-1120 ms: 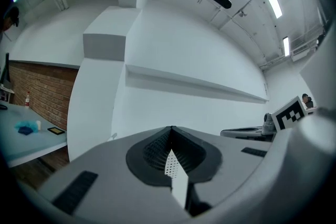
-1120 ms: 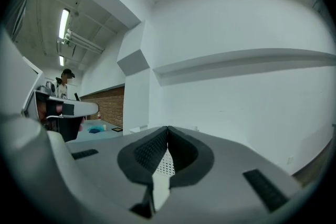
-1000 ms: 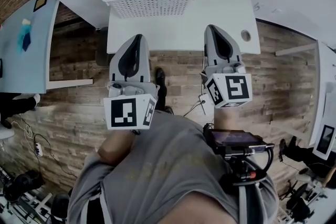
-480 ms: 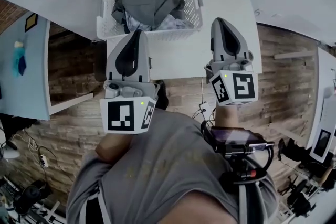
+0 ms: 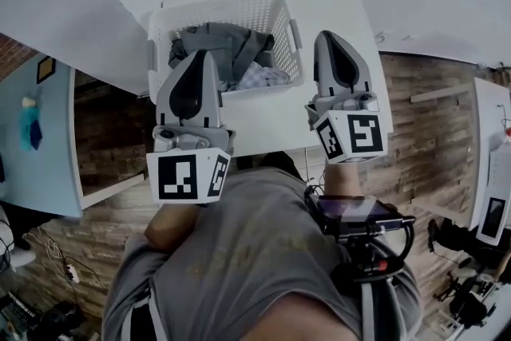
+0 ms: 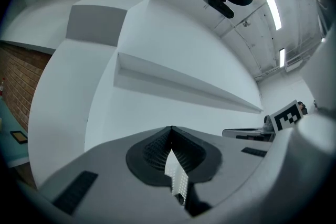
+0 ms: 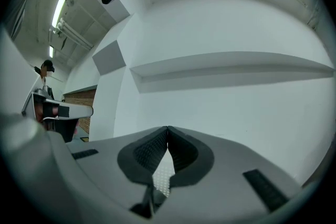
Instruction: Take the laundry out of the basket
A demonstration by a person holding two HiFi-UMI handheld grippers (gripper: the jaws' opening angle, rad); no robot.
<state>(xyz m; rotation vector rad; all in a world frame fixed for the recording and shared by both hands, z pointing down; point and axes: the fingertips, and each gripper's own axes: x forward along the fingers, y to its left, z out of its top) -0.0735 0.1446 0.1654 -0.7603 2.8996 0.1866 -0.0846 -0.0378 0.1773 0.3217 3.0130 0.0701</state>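
laundry (image 5: 223, 44): heaped in basket (image 5: 215, 9) on table (image 5: 267, 124) | left gripper (image 5: 202, 56): fingers clenched, empty, over basket's near-left edge | right gripper (image 5: 325, 36): fingers clenched, empty, just right of basket

The basket (image 5: 239, 12) is perforated white plastic; laundry (image 5: 226, 41), soft matt cloth; table (image 5: 267, 122), smooth matt white.

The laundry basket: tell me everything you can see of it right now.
The laundry basket is white plastic, rectangular, with perforated walls and a handle on each short side. It stands upright on the white table, towards its front edge. Inside lie a crumpled grey garment and a paler patterned cloth. In the head view the left hand-held gripper overlaps its near left corner; whether they touch cannot be told.
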